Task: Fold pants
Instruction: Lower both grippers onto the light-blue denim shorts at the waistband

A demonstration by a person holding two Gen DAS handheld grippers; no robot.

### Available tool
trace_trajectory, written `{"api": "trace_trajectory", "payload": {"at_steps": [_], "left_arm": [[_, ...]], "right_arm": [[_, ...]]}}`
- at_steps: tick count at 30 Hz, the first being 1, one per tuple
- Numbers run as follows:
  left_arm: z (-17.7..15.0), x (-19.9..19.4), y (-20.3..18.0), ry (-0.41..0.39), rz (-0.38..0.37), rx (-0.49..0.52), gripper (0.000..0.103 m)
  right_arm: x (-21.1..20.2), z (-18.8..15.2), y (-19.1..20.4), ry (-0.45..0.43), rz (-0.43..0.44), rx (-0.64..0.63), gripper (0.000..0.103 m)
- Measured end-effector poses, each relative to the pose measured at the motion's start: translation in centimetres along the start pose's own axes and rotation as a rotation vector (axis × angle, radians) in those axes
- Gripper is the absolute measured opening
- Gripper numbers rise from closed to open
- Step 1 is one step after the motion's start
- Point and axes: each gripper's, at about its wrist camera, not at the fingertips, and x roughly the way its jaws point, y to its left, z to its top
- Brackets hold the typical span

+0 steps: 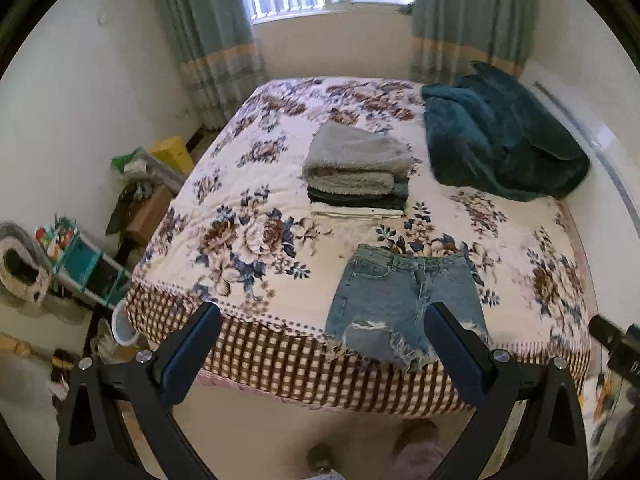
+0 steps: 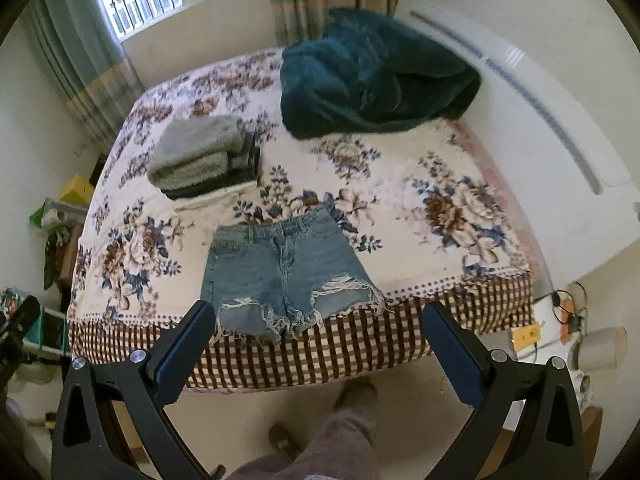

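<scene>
A pair of light-blue denim shorts (image 1: 404, 300) lies flat at the near edge of the bed, waistband away from me, frayed hems hanging slightly over the edge. It also shows in the right wrist view (image 2: 280, 272). My left gripper (image 1: 326, 316) is open and empty, held off the bed in front of the shorts' hems. My right gripper (image 2: 320, 316) is open and empty, also held in front of the bed edge, with the shorts between its fingers in view. The right gripper's tip shows at the left wrist view's right edge (image 1: 612, 340).
The bed has a floral cover (image 1: 248, 216) with a checked border (image 1: 280, 356). A stack of folded clothes (image 1: 360, 172) sits mid-bed and a crumpled teal blanket (image 1: 500, 136) at the far right. Clutter (image 1: 80, 256) stands left of the bed; a small table (image 2: 560, 340) is at right.
</scene>
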Motion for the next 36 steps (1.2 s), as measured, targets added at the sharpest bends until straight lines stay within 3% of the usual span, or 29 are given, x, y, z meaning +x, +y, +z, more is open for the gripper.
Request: {"api": "trace_trajectory", "payload": {"at_steps": [7,13,18,23,24,29,32,36], "left_arm": [[2.8,8.6,-5.8,0.087,0.123,-0.097,0.103],[2.3,18.5,-11.8,0.184,0.16,-0.134,0.103],[-2.9,29.7,-18.5,0.358,0.09,-0.171,0.103],[-10.2,37.4,-25.5,0.533,-0.02,-0.194,0.103],[-12.0,38.7,-27.1,0.556,-0.062,-0.198,0.103],[-17.3,42.0,-31.4,0.653,-0.132,-0.204,0.103],[-18.7,41.5,-32.7,0.645,-0.091,-0.206,0.103],[-19.2,40.1,-35.9,0.613,-0.034,-0.115,0.103]], "right_arm": [[15.5,10.0,-4.3,0.163,0.081,-0.129,0.103],[28.9,14.1,-7.2,0.278,0.088,-0.185,0.103],[40.3,14.5,-10.3,0.358,0.091,-0.157,0.102],[49.3,12.9,-12.3,0.472,0.161,-0.13,0.077],[51.2,12.7,-12.6,0.485,0.162,-0.139,0.076],[56.9,11.1,-12.4,0.558,0.167,-0.172,0.076],[58.5,10.5,-11.9,0.592,0.198,-0.17,0.076],[59.7,10.4,-11.6,0.612,0.184,-0.182,0.076]]}}
